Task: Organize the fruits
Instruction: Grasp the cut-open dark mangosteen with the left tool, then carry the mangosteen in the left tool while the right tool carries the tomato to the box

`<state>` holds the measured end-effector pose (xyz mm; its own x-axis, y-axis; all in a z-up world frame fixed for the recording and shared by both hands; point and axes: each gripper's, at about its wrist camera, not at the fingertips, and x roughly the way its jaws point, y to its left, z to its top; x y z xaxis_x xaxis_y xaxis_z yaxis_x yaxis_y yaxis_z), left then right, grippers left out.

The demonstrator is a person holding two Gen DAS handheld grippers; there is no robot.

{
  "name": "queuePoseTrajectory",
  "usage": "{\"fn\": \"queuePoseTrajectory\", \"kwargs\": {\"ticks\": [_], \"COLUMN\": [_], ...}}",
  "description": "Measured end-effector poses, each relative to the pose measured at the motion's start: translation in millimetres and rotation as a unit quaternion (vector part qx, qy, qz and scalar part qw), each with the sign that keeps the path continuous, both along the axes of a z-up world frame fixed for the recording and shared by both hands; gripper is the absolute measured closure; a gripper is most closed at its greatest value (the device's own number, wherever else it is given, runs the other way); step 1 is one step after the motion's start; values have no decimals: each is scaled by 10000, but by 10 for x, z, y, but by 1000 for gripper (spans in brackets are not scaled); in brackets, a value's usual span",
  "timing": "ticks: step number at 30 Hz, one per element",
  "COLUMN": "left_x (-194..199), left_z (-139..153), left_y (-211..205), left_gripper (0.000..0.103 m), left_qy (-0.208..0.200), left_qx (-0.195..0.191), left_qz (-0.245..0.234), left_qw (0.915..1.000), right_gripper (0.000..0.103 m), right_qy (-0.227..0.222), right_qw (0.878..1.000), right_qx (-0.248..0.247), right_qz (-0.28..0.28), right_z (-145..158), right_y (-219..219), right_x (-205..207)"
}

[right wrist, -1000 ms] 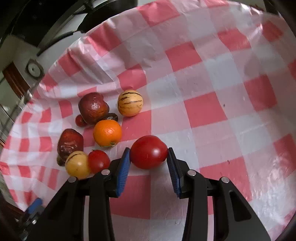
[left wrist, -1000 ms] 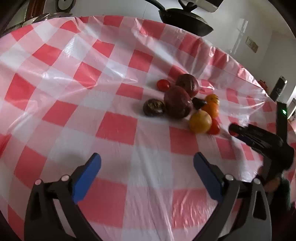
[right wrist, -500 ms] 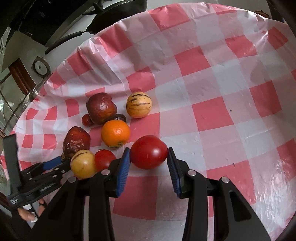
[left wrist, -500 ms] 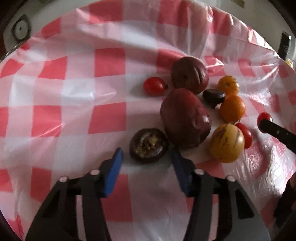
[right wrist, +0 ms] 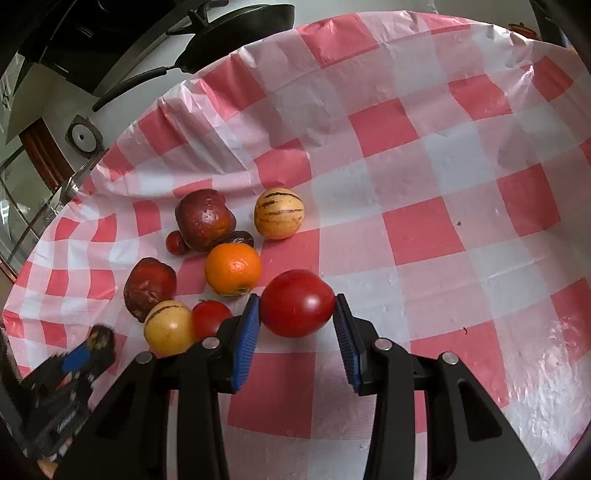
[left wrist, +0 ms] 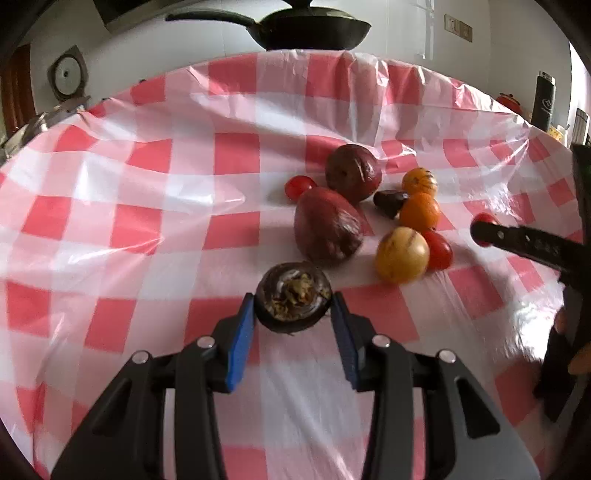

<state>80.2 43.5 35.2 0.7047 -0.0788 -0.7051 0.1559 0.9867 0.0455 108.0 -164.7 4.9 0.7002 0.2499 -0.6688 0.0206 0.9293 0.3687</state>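
**Dual Grasp Status: Fruit Sorting**

Checked plastic sheeting covers the surface (right wrist: 424, 206); a dark pan (left wrist: 314, 31) sits beyond its far edge. Your left tongs (left wrist: 293, 317) are clamped on the dark mangosteen (left wrist: 293, 301), just in front of the fruit cluster. Your right tongs (right wrist: 297, 325) grip the large tomato (right wrist: 297, 302), beside the orange (right wrist: 232, 269). Excess squeeze may bruise the tomato; the slick sheet may let nudged round fruit roll. No legible writing appears.

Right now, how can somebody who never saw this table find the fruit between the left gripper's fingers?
On the checked tablecloth, find the fruit cluster. The mangosteen lies nearest the left gripper, dark, round, with a dried crusty top.
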Motion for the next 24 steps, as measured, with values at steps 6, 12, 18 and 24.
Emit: {"fn": "queuePoseTrajectory", "kwargs": {"ticks": [6,12,18,24], "left_x": [-362,-565,-606,-595], "left_z": [64,56,44,-21], "left_y": [-32,67,118,151], "left_gripper": [61,61,61,61], "left_qy": [-167,-140,-153,-64], "left_qx": [123,-165,-332,-424], "left_qz": [29,155,179,192], "left_qw": [9998,9996,9992,9989], "right_gripper": [63,63,63,63], "right_qy": [-21,-49,20,-12], "right_qw": [10000,10000,9999,9999], "right_qx": [11,48,45,63], "right_qz": [-35,-58,-113,-145], "right_z": [5,5,-12,-9], "right_y": [-12,-25,-30,-42], "right_x": [-6,-13,3,-6]}}
